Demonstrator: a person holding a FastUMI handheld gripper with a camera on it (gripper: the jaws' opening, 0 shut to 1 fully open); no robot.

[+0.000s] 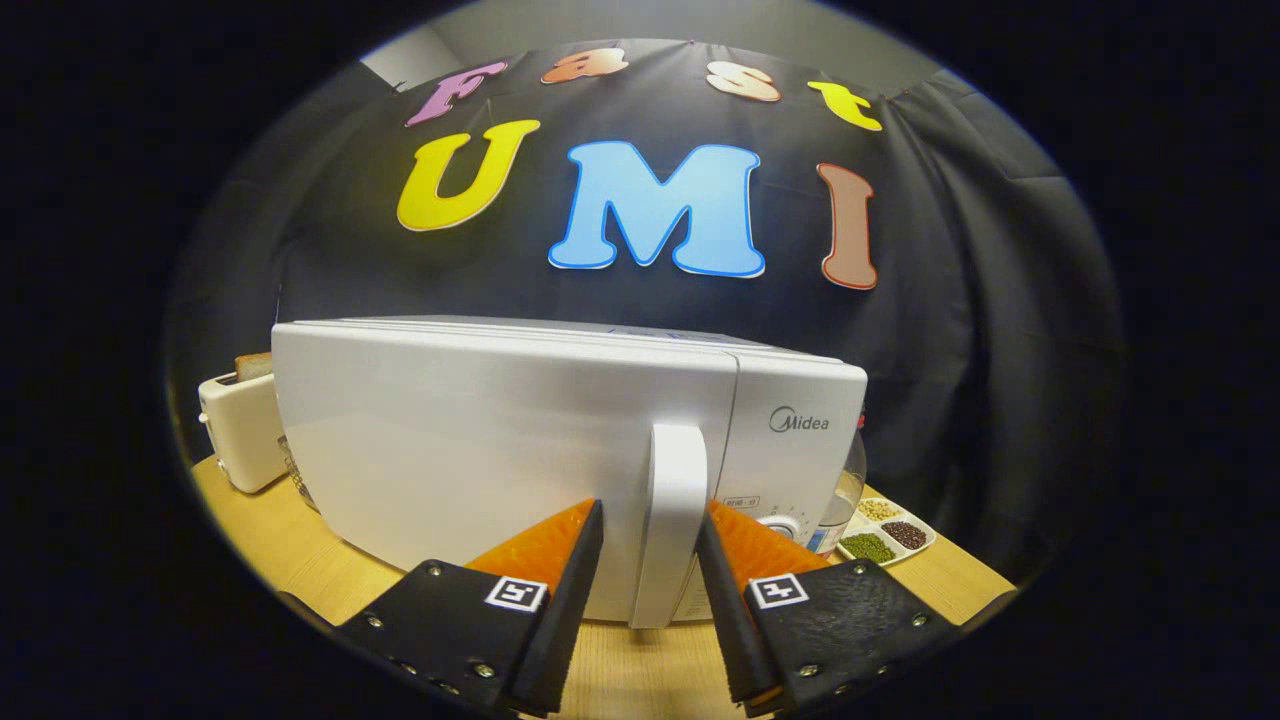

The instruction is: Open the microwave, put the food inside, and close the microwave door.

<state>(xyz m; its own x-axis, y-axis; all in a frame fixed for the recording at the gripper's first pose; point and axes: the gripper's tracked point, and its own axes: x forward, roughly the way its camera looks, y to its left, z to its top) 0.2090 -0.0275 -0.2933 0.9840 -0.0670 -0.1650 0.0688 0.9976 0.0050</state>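
We see the white microwave [560, 440] standing on the wooden counter [300, 560], its door shut and facing us. The door's vertical white handle [672, 520] runs down near the control panel, where a dial [785, 524] sits low on the front.

Our hand-held gripper [650, 540] is up at the door, its two fingers spread apart on either side of that handle. The left finger [575, 590] sits just beside the handle's left edge and the right finger [722, 585] just beside its right edge. The handle lies between them, yet we cannot tell whether either pad actually touches it; a thin gap seems to remain on both sides, so we call the fingers parted around the handle, not clamped.

To the left of the microwave stands a cream toaster [240, 430] with a slice of bread [253, 364] poking from its top. To the right, beyond the microwave's corner, we make out a clear glass vessel [845, 500] and, nearer us, a white divided dish [886, 535] with separate compartments of green, dark and pale beans or grains.
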